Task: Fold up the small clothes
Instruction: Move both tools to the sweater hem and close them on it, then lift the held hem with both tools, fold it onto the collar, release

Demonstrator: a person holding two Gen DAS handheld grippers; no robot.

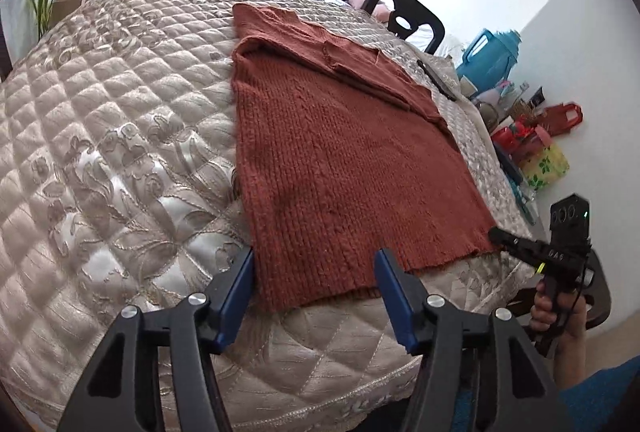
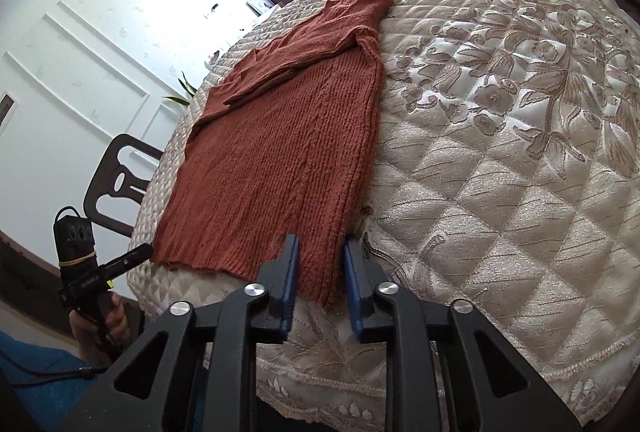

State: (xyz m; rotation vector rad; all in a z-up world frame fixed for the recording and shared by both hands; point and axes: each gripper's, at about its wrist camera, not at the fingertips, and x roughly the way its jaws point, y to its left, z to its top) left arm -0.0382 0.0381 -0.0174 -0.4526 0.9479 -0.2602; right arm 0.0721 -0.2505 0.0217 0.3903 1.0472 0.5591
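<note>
From the left wrist, the left gripper gapes wide over the hem of the rust sweater (sleeves folded in) on the quilted table cover, while from the right wrist the right gripper stands narrowly parted around the hem's corner.

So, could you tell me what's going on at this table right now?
A person is folding a rust-red knitted sweater laid flat on the quilted table cover, sleeves already folded across the upper part. The left gripper is open, its fingers straddling the near hem corner. The right gripper sits at the other hem corner, fingers narrowly apart around the edge, not clearly clamped yet.
</note>
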